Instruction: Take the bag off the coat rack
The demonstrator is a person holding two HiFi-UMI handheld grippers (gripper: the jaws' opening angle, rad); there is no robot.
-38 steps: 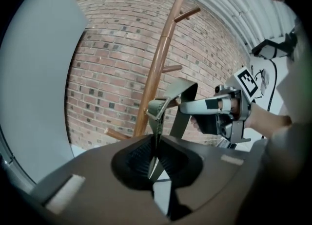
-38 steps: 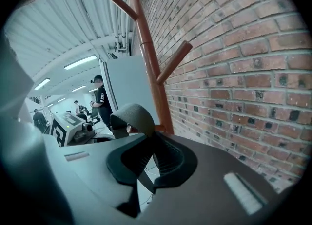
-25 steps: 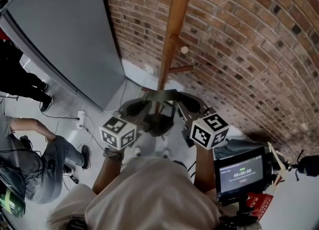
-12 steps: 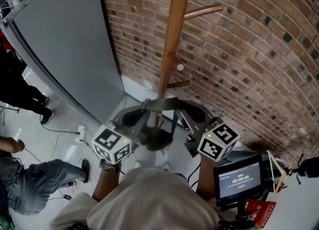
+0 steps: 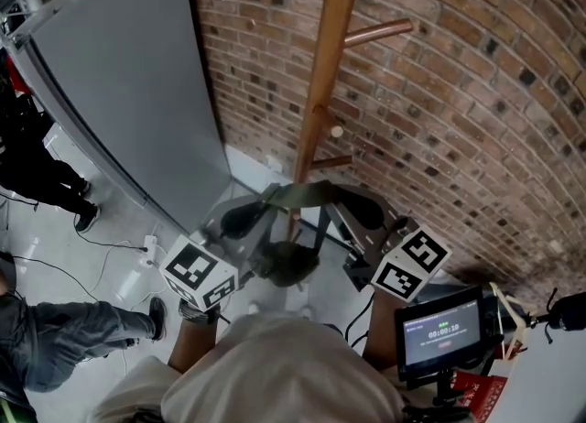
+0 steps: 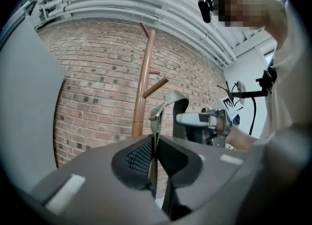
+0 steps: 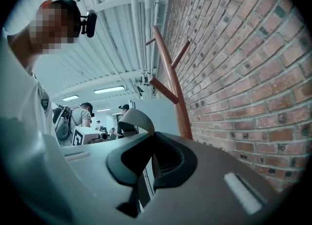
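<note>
A wooden coat rack (image 5: 320, 92) stands against the brick wall, and its pegs (image 5: 377, 31) that show are bare. An olive bag (image 5: 287, 263) hangs in front of the pole from its strap (image 5: 302, 194), which stretches between my two grippers. My left gripper (image 5: 264, 200) is shut on the strap's left part, with the webbing (image 6: 156, 143) pinched between its jaws. My right gripper (image 5: 337, 196) is shut on the strap's right part (image 7: 151, 163). The strap arches upward (image 7: 136, 119) past the right jaws. The rack (image 6: 141, 92) rises just behind the strap.
A tall grey panel (image 5: 119, 92) stands left of the rack, with the brick wall (image 5: 458, 92) behind and to the right. A monitor on a stand (image 5: 444, 325) is at lower right. Cables and a power strip (image 5: 146, 247) lie on the floor beside a person's legs (image 5: 55, 348).
Both grippers have shifted a little down and outward while keeping hold of the strap. The person at lower left has moved mostly out of view.
</note>
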